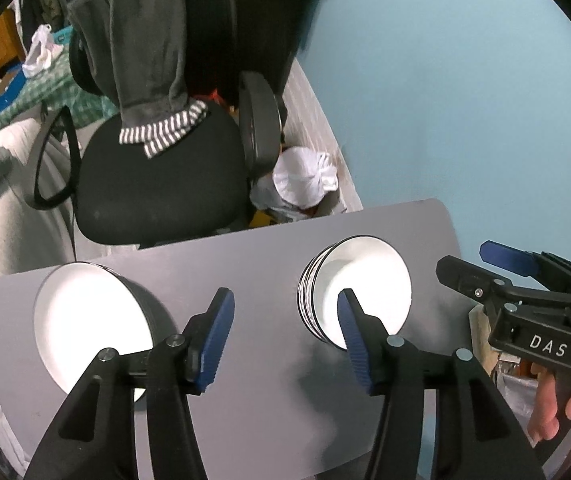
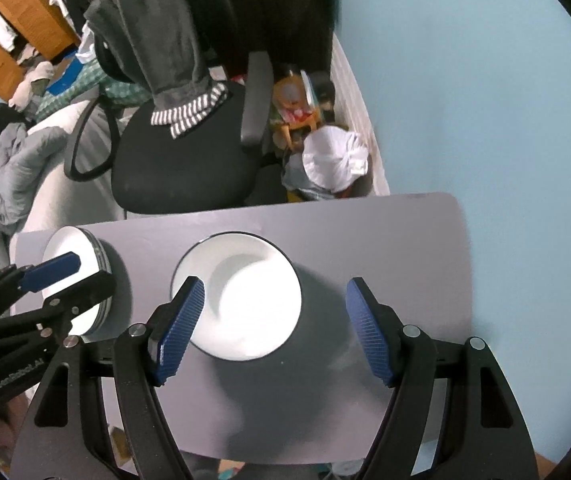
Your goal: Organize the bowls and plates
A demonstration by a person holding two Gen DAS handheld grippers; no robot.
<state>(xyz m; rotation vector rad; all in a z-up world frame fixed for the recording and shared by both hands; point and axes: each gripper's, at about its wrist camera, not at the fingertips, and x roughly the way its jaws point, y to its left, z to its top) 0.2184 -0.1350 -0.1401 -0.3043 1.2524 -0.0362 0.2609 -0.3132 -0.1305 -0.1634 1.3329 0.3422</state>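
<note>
Two stacks of white dishes stand on a small grey table [image 1: 253,264]. A stack of plates [image 1: 85,316] sits at the left; it also shows in the right wrist view [image 2: 85,248]. A stack of bowls [image 1: 365,280] sits at the right; it also shows in the right wrist view [image 2: 241,292]. My left gripper [image 1: 285,332] is open and empty, hovering above the table between the stacks. My right gripper [image 2: 275,320] is open and empty above the bowls, its left finger over the rim. In the left wrist view it [image 1: 485,268] shows at the right edge.
A black office chair [image 1: 157,168] with a grey garment draped over it stands behind the table. A white bag [image 1: 305,176] and clutter lie on the floor by the blue wall [image 1: 465,100]. Bedding lies at the left.
</note>
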